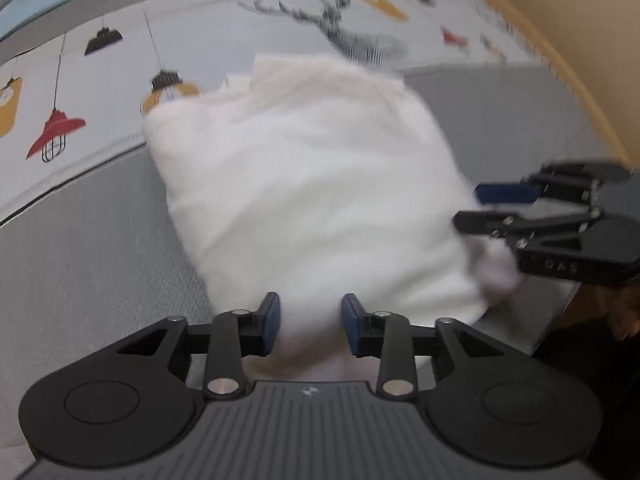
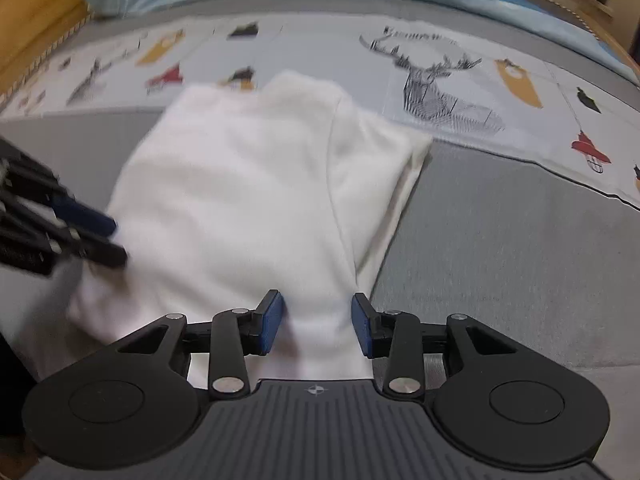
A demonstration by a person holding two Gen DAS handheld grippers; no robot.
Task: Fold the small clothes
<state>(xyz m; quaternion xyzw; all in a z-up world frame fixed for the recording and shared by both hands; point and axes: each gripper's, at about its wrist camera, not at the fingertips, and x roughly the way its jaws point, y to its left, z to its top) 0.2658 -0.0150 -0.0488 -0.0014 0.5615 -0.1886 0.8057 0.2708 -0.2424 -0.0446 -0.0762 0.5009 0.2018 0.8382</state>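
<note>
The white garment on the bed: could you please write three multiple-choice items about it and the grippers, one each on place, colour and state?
1. Where does the white garment lie?
A. On the grey bedcover, far edge over the printed cloth
B. In a basket
C. On a wooden floor

2. What colour are the gripper pads?
A. Red
B. Blue
C. Yellow

3. How do the right gripper jaws stand?
A. Pressed shut on the garment
B. Shut on nothing
C. Apart, garment between the pads

Answers: 1 A, the grey bedcover surrounds it and the printed cloth lies under its far edge; 2 B, both wrist views show blue pads; 3 C, gaps show beside each pad.
</note>
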